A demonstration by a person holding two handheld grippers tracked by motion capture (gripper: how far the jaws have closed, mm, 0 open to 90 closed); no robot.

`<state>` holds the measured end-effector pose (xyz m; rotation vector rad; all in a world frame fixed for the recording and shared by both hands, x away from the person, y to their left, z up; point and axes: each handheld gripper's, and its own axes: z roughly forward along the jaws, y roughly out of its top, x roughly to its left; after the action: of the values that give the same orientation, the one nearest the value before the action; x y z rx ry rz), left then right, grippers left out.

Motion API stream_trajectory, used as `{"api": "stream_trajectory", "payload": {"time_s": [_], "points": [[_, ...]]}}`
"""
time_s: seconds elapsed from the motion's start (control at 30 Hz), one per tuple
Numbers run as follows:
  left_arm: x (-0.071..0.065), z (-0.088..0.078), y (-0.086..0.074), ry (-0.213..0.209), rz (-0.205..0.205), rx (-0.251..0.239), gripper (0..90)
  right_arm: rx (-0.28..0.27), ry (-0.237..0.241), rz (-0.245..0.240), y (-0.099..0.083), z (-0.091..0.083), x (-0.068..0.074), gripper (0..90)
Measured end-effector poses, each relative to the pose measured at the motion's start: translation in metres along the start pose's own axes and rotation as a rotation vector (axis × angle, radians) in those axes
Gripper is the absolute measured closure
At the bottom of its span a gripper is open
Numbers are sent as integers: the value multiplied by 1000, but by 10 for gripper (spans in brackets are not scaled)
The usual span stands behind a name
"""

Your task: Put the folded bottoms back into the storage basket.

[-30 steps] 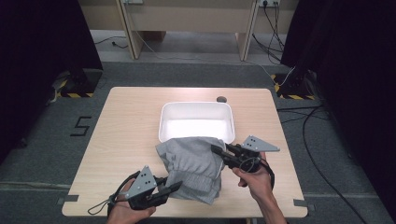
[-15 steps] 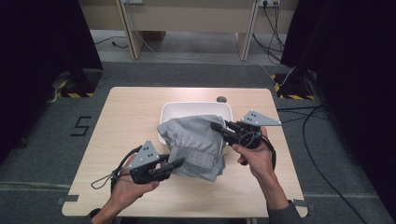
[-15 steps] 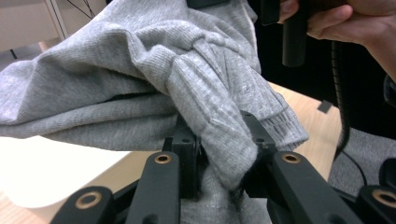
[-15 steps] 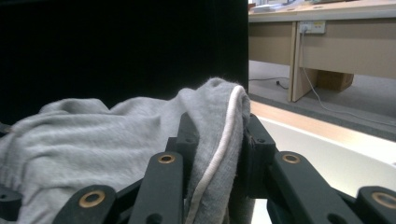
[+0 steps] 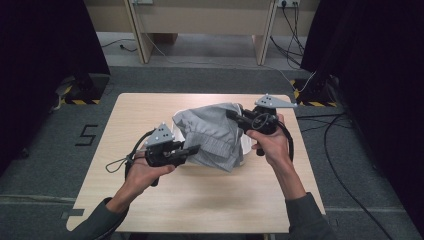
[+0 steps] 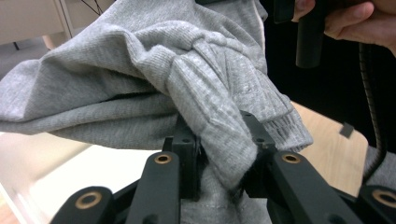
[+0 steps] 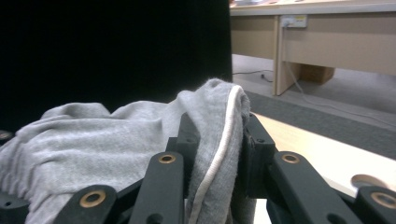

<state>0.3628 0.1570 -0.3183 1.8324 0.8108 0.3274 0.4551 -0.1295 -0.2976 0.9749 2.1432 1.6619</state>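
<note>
Wood table (image 5: 200, 200) on grey carpet floor (image 5: 50, 150), dark curtains (image 5: 380, 75) at both sides. Grey garment (image 5: 212, 132) hangs betw. the two grippers, above a white tub (image 5: 246, 145), long axis running from left gripper (image 5: 194, 148) up to right gripper (image 5: 231, 114). Both are clenched on its cloth.

The floor (image 5: 60, 165) is grey carpet; black curtains (image 5: 45, 45) hang at both sides; a wooden desk (image 5: 200, 20) stands behind.
</note>
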Motion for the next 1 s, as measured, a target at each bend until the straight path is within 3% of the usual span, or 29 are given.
{"api": "stream_trajectory", "payload": {"time_s": [0.17, 0.37, 0.83, 0.87, 1.0], "points": [[10, 9, 9, 22, -10, -4, 712, 10, -31, -4, 14, 10, -8, 739], [21, 29, 5, 39, -42, 21, 712, 56, -53, -2, 13, 28, -21, 739], [50, 78, -22, 78, -114, 92, 710, 134, -98, 54, -17, 74, -55, 739], [54, 83, -28, 92, -110, 122, 710, 139, -99, 60, -19, 76, -56, 739], [59, 90, -38, 90, -132, 152, 709, 175, -106, 85, -37, 86, -64, 739]]}}
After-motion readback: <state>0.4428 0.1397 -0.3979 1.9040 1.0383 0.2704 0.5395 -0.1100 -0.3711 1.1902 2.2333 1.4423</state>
